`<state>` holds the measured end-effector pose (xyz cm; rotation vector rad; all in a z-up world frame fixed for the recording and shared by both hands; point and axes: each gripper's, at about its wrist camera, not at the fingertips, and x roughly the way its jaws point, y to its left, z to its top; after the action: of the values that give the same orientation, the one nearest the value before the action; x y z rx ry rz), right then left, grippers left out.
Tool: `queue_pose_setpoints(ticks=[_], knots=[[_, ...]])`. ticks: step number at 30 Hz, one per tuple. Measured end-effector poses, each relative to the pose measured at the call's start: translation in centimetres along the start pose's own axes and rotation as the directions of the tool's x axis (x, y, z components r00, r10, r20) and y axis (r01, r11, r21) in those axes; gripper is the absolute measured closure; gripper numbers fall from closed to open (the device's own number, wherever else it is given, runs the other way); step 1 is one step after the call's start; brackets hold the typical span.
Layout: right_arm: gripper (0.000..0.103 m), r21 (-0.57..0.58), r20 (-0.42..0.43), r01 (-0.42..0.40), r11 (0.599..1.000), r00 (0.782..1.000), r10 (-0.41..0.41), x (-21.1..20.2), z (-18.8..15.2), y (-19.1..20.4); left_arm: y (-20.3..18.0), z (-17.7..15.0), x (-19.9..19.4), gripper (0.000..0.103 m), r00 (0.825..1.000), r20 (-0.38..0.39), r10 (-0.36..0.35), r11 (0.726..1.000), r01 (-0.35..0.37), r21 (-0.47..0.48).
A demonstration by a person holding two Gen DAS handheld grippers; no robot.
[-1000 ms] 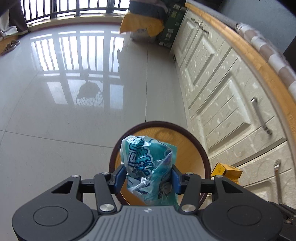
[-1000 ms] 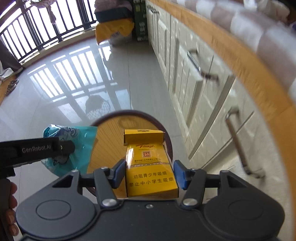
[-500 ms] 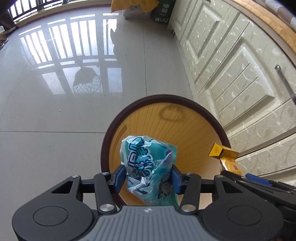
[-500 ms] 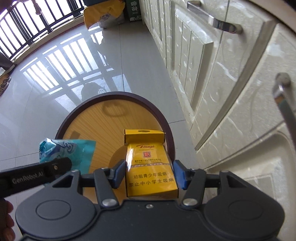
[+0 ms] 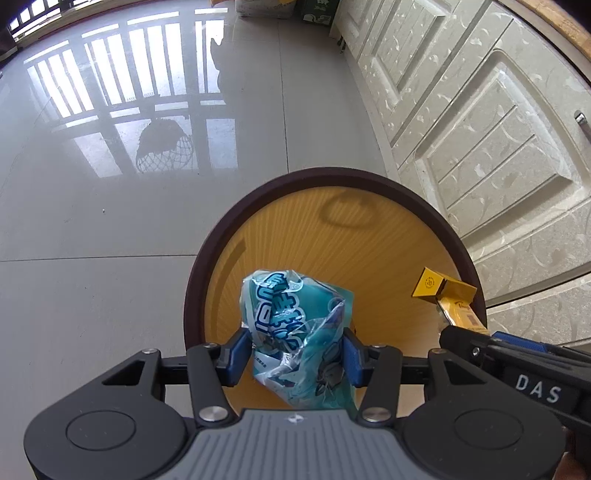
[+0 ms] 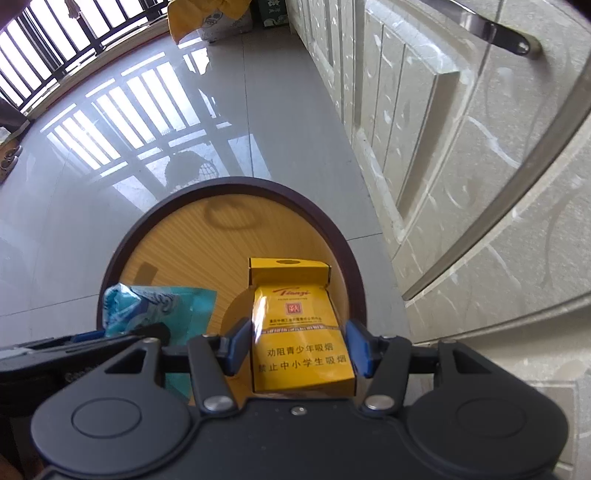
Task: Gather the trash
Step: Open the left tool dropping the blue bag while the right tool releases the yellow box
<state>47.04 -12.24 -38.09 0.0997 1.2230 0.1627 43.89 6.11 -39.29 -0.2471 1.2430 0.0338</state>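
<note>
My left gripper (image 5: pixel 297 354) is shut on a crumpled teal snack wrapper (image 5: pixel 295 332) and holds it over the open mouth of a round bin with a dark brown rim (image 5: pixel 332 175) and a yellow wood-grain inside. My right gripper (image 6: pixel 297 349) is shut on a yellow cigarette pack (image 6: pixel 299 339) with its lid flipped open, also over the bin (image 6: pixel 236 184), on its right side. The pack (image 5: pixel 448 297) and the right gripper show at the right of the left wrist view. The wrapper (image 6: pixel 159 308) shows at the left of the right wrist view.
White embossed cabinet doors (image 5: pixel 480 140) with metal handles (image 6: pixel 495 29) run along the right, close to the bin. Glossy grey floor tiles (image 5: pixel 92 221) spread to the left. A yellow bag and boxes (image 6: pixel 210 14) stand at the far end by a railing.
Both grippers have moved lower and forward over the bin, whose mouth now looks larger. Each grip is unchanged.
</note>
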Motion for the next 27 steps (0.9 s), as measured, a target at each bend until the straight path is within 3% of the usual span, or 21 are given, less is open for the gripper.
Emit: queue_pose_setpoints(ticks=[7,11,27], knots=[[0.045,0.066,-0.048,-0.013,0.998,0.999,0.017,1.2,0.5,-0.2,0.4,0.0,0.4,0.039,1.0,-0.03,-0.003,1.0,0.004,0.017],[0.038,0.057,-0.048,-0.017,0.998,0.999,0.02,1.1,0.5,0.1,0.8,0.0,0.1,0.036,1.0,-0.03,-0.003,1.0,0.004,0.018],[0.033,-0.024,-0.039,0.005,1.0,0.999,-0.006,-0.2,0.7,0.6,0.5,0.2,-1.1,0.036,0.999,-0.023,0.025,0.999,-0.024,0.046]])
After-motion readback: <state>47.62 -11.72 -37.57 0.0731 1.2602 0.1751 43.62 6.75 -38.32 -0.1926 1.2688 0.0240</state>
